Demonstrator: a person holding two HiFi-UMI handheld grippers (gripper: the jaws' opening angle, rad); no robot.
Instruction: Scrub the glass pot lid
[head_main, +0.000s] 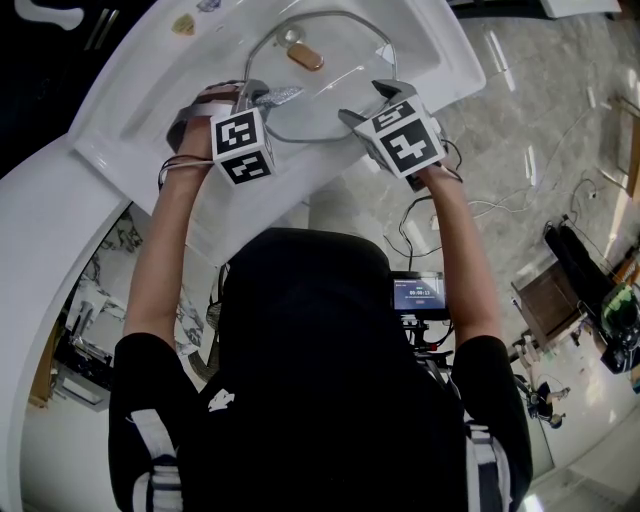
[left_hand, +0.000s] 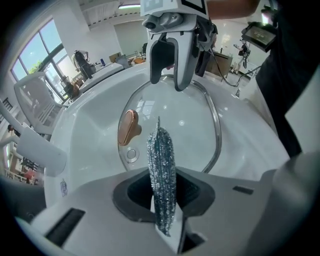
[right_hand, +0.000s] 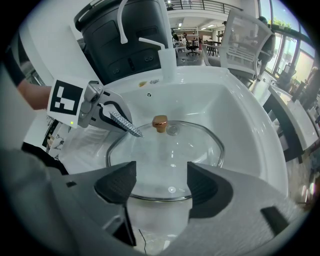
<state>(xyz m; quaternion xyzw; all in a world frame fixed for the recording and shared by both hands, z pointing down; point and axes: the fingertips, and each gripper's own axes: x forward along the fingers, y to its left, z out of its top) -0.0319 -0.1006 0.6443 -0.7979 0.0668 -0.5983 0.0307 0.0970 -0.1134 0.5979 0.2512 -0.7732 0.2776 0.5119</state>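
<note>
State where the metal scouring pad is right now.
In the head view the scouring pad is in the left part of the white sink, clamped in the left gripper over the glass lid's left part, near the copper knob.

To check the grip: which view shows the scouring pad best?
The left gripper view: the scouring pad fills the centre, clamped edge-on between the jaws. The right gripper view shows it small, from the side; the head view, only its end.
</note>
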